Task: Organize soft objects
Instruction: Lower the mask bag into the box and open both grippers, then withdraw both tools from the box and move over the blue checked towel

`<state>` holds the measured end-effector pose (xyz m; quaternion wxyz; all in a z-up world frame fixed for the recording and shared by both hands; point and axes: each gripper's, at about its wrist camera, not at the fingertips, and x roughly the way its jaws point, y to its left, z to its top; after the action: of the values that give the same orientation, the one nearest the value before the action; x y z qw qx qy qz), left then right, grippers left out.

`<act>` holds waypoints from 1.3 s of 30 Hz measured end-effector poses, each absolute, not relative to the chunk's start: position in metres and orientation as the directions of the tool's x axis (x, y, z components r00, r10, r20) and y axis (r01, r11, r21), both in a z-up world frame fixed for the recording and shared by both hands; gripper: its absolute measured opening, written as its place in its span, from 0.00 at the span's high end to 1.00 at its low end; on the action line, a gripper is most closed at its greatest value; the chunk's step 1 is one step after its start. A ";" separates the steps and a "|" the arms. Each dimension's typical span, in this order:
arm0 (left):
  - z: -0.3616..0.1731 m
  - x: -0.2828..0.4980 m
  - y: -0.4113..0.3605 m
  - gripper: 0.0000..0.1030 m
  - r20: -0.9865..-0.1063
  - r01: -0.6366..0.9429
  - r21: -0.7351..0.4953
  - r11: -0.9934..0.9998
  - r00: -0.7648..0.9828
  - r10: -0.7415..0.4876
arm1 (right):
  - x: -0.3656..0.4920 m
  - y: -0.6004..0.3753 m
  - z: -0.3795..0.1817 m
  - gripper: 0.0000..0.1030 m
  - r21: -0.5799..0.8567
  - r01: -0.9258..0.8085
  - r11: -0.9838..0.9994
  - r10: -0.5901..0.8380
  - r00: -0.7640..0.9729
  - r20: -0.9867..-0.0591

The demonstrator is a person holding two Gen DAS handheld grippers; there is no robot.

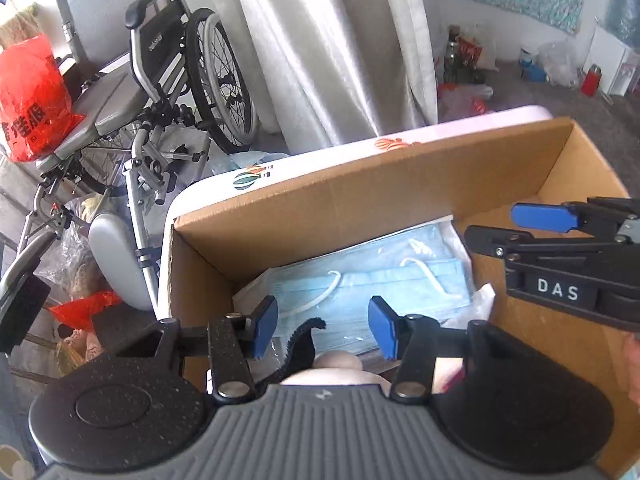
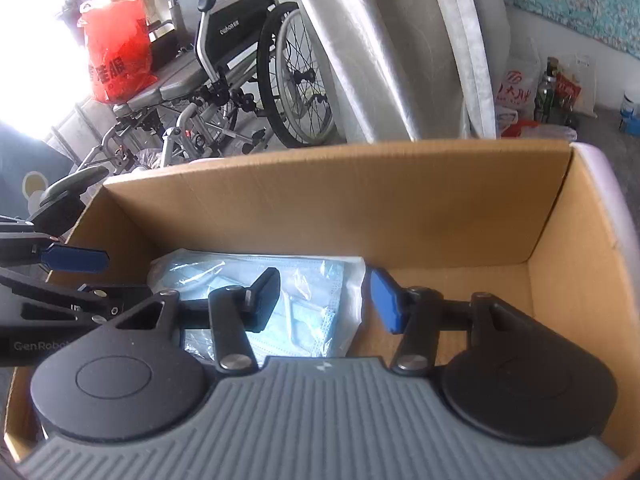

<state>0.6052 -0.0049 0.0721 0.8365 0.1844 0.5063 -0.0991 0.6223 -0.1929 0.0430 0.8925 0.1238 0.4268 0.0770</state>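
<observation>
An open cardboard box (image 1: 320, 200) stands on a white table; it also shows in the right wrist view (image 2: 340, 200). Packs of blue face masks (image 1: 360, 280) in clear wrap lie in its left part, also in the right wrist view (image 2: 316, 304). My left gripper (image 1: 322, 326) is open and empty just above the masks, with a black strap (image 1: 302, 340) and a pale rounded object (image 1: 336, 362) below it. My right gripper (image 2: 324, 300) is open and empty over the masks' right edge. It shows from the side in the left wrist view (image 1: 516, 226).
A folded wheelchair (image 1: 176, 80) with an orange bag (image 1: 32, 96) stands behind the table to the left, beside a white curtain (image 1: 320, 40). Bottles and bags (image 1: 460, 64) sit on the grey floor at the far right. The box's right part shows bare cardboard (image 2: 460, 284).
</observation>
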 end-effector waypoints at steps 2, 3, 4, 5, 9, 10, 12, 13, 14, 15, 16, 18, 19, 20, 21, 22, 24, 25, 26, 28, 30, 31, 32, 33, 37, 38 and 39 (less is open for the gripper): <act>0.085 0.598 -0.001 0.51 -0.876 0.323 0.171 0.931 0.483 -0.007 | 0.606 -0.202 0.068 0.52 0.290 -0.060 0.955 0.258 0.649 -0.716; 0.093 0.590 0.001 0.51 -0.868 0.301 0.160 0.940 0.496 -0.011 | 0.595 -0.210 0.080 0.52 0.299 -0.078 0.951 0.274 0.661 -0.699; 0.100 0.581 0.002 0.51 -0.860 0.287 0.154 0.945 0.509 -0.015 | 0.586 -0.215 0.090 0.52 0.303 -0.085 0.949 0.279 0.671 -0.687; 0.107 0.570 0.004 0.51 -0.850 0.279 0.145 0.949 0.527 -0.026 | 0.570 -0.225 0.106 0.52 0.314 -0.094 0.945 0.290 0.685 -0.669; 0.136 0.519 0.014 0.51 -0.811 0.300 0.087 0.950 0.575 -0.107 | 0.507 -0.263 0.156 0.52 0.359 -0.130 0.924 0.336 0.725 -0.602; 0.142 0.504 0.016 0.51 -0.808 0.309 0.060 0.949 0.574 -0.135 | 0.490 -0.272 0.167 0.52 0.369 -0.137 0.919 0.346 0.730 -0.590; 0.150 0.471 0.019 0.51 -0.806 0.333 0.021 0.943 0.563 -0.181 | 0.451 -0.289 0.191 0.52 0.386 -0.158 0.909 0.370 0.734 -0.570; 0.153 0.452 0.019 0.51 -0.804 0.352 0.004 0.936 0.558 -0.207 | 0.434 -0.297 0.199 0.52 0.392 -0.165 0.905 0.378 0.735 -0.563; 0.155 0.434 0.019 0.51 -0.801 0.371 -0.005 0.929 0.555 -0.226 | 0.416 -0.302 0.207 0.52 0.398 -0.171 0.901 0.384 0.738 -0.554; 0.156 0.417 0.019 0.51 -0.796 0.383 -0.012 0.924 0.555 -0.240 | 0.400 -0.307 0.213 0.51 0.399 -0.176 0.900 0.388 0.740 -0.549; 0.157 0.403 0.018 0.51 -0.794 0.396 -0.014 0.918 0.554 -0.251 | 0.388 -0.310 0.217 0.51 0.394 -0.181 0.901 0.388 0.742 -0.547; 0.158 0.378 0.016 0.51 -0.789 0.422 -0.013 0.907 0.553 -0.269 | 0.351 -0.317 0.225 0.51 0.376 -0.180 0.909 0.375 0.745 -0.551; 0.157 0.365 0.015 0.51 -0.789 0.435 -0.022 0.900 0.545 -0.282 | 0.337 -0.319 0.226 0.51 0.369 -0.178 0.912 0.371 0.742 -0.559; 0.156 0.356 0.014 0.51 -0.790 0.447 -0.035 0.894 0.536 -0.299 | 0.322 -0.321 0.225 0.51 0.366 -0.174 0.914 0.367 0.740 -0.564; 0.154 0.342 0.013 0.51 -0.790 0.460 -0.056 0.886 0.523 -0.322 | 0.307 -0.323 0.223 0.50 0.366 -0.168 0.915 0.362 0.740 -0.567; 0.153 0.335 0.012 0.51 -0.788 0.468 -0.066 0.881 0.517 -0.333 | 0.293 -0.324 0.219 0.50 0.362 -0.165 0.918 0.359 0.735 -0.575; 0.149 0.312 0.010 0.51 -0.788 0.495 -0.077 0.865 0.502 -0.357 | 0.267 -0.326 0.208 0.50 0.338 -0.163 0.927 0.344 0.730 -0.590; 0.147 0.304 0.009 0.51 -0.783 0.502 -0.079 0.861 0.504 -0.365 | 0.256 -0.327 0.202 0.50 0.326 -0.156 0.933 0.332 0.726 -0.603; 0.146 0.296 0.008 0.51 -0.781 0.512 -0.073 0.856 0.505 -0.368 | 0.245 -0.327 0.193 0.50 0.328 -0.141 0.934 0.324 0.718 -0.615; 0.143 0.277 0.006 0.51 -0.779 0.526 -0.059 0.848 0.507 -0.369 | 0.228 -0.331 0.177 0.50 0.369 -0.117 0.922 0.340 0.701 -0.626; 0.139 0.265 0.005 0.51 -0.785 0.534 -0.060 0.843 0.496 -0.371 | 0.213 -0.334 0.165 0.50 0.398 -0.105 0.911 0.352 0.700 -0.621; 0.137 0.261 0.006 0.51 -0.788 0.533 -0.064 0.844 0.492 -0.370 | 0.204 -0.335 0.160 0.50 0.385 -0.101 0.917 0.335 0.717 -0.612; 0.134 0.256 0.007 0.51 -0.789 0.530 -0.069 0.845 0.490 -0.371 | 0.197 -0.335 0.154 0.50 0.360 -0.090 0.929 0.307 0.732 -0.609; 0.131 0.251 0.008 0.51 -0.792 0.524 -0.075 0.848 0.485 -0.370 | 0.193 -0.335 0.147 0.50 0.340 -0.077 0.937 0.284 0.735 -0.616; 0.119 0.237 0.017 0.51 -0.798 0.483 -0.125 0.867 0.471 -0.377 | 0.184 -0.336 0.115 0.50 0.378 -0.044 0.925 0.302 0.690 -0.657; 0.115 0.234 0.020 0.51 -0.802 0.463 -0.167 0.871 0.450 -0.393 | 0.182 -0.338 0.108 0.50 0.401 -0.032 0.915 0.314 0.681 -0.662; 0.110 0.231 0.022 0.51 -0.808 0.451 -0.209 0.868 0.421 -0.413 | 0.181 -0.339 0.101 0.50 0.421 -0.020 0.907 0.324 0.671 -0.667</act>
<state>0.2312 0.0224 0.1098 0.8425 0.0200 0.4735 -0.2561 0.1807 -0.3387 0.1011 0.8934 0.1930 0.3940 0.0963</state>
